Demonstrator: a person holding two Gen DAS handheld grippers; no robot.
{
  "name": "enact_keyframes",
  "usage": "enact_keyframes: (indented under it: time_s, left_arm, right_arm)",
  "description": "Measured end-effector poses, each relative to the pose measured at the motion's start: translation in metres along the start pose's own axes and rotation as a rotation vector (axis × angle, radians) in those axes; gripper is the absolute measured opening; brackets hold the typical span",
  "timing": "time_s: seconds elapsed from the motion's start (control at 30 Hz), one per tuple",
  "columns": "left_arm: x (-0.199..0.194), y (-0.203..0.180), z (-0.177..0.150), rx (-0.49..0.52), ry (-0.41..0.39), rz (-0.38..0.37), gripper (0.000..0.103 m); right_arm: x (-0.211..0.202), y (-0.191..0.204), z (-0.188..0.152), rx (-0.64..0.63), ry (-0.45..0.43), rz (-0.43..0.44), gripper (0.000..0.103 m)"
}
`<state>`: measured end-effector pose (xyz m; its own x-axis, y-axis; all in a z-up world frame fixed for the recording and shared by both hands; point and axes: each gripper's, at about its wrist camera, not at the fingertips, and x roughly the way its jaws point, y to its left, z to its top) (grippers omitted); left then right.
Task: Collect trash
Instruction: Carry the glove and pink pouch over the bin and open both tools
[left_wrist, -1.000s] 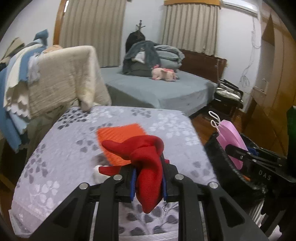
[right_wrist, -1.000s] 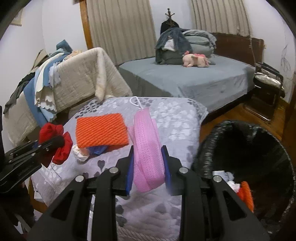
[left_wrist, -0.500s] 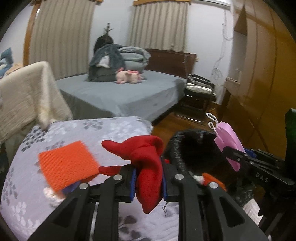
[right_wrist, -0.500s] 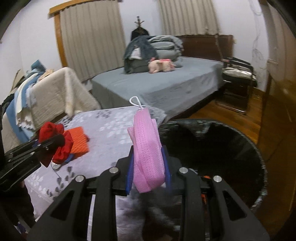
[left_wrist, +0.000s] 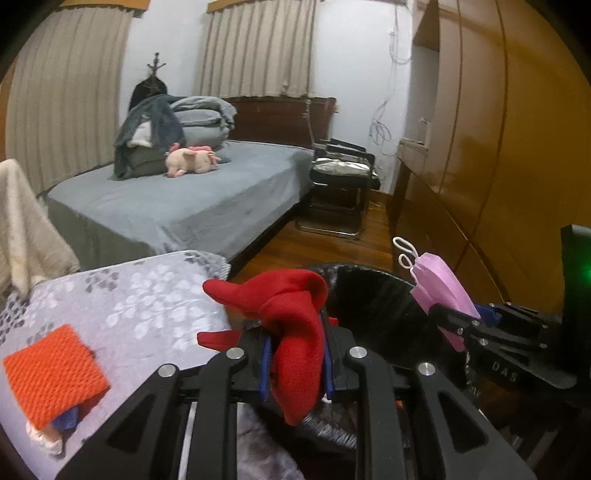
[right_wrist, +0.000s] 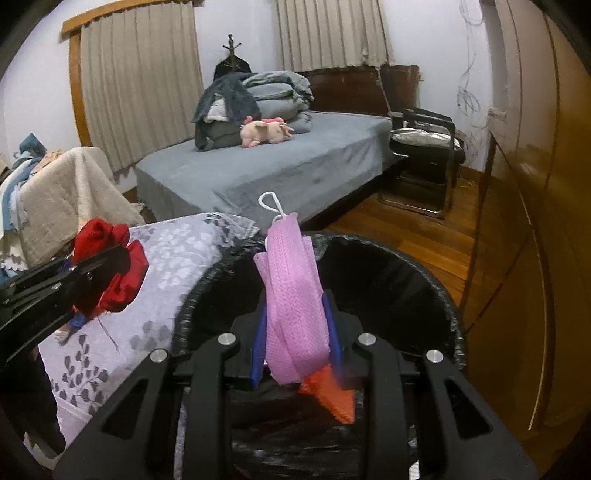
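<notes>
Right wrist: black-lined bin (right_wrist: 424, 280) beside patterned table (right_wrist: 173, 258).

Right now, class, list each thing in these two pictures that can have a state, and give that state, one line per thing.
Left gripper: shut on the red cloth.
Right gripper: shut on the pink net, over the bin.
Bin: open, lined with a black bag, some trash inside.
Orange pad: lying flat on the flowered cover.
Curtains: drawn shut.
</notes>
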<state>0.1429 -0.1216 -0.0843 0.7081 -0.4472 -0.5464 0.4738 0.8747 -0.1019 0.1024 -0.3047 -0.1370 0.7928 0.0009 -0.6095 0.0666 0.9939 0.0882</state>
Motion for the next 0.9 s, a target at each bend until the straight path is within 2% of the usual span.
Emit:
enact_keyframes:
  time_s: [0.57, 0.63, 0.7, 0.73, 0.9]
  left_arm:
    - [0.082, -0.039, 0.008, 0.043, 0.085, -0.078, 0.021]
    - [0.088, -0.042, 0.007, 0.047, 0.096, -0.087, 0.024]
    - [0.093, -0.044, 0.007, 0.05, 0.105, -0.1, 0.032]
    - [0.095, -0.044, 0.006, 0.051, 0.112, -0.105, 0.04]
    - [0.092, -0.044, 0.008, 0.042, 0.103, -0.121, 0.061]
  right_arm:
    - [0.033, -0.048, -0.016, 0.053, 0.061, -0.08, 0.03]
    - [0.036, -0.053, -0.019, 0.06, 0.065, -0.09, 0.031]
    - [0.037, -0.057, -0.022, 0.069, 0.069, -0.101, 0.044]
    - [0.037, -0.059, -0.023, 0.074, 0.068, -0.106, 0.047]
    - [0.034, -0.065, -0.025, 0.086, 0.053, -0.125, 0.072]
